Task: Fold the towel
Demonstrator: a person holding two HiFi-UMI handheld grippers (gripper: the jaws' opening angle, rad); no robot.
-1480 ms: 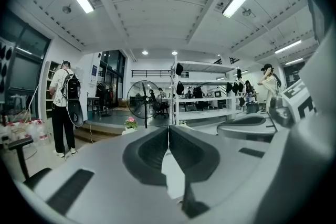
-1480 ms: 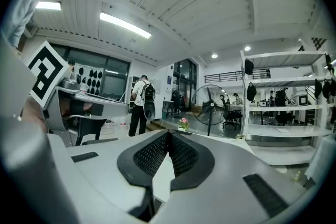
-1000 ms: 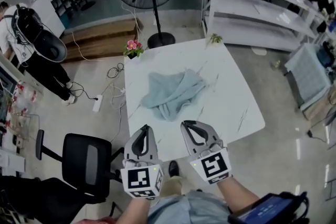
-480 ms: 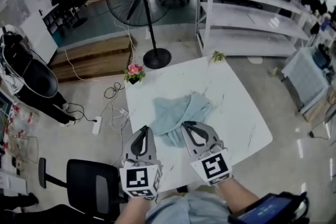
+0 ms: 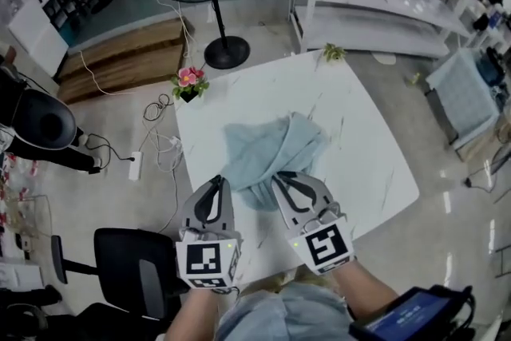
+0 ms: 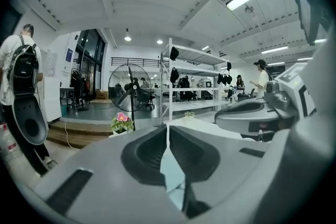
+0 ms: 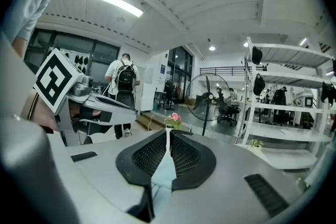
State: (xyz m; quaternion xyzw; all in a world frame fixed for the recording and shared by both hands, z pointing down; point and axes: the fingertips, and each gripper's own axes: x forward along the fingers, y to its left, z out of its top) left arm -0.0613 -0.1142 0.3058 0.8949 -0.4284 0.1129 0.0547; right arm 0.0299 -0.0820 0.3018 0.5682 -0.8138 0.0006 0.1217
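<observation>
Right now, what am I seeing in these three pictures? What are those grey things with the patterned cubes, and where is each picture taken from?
A person holds a two-jaw gripper in each hand; the marker cubes are part of them. The wide picture comes from a camera on the person's head; the other two from cameras riding on each gripper, looking along its jaws. On the white table lies a crumpled light blue towel, a pink flower pot at one corner. The left gripper is shut and empty. The right gripper has just been opening its jaws a crack; nothing is gripped.
</observation>
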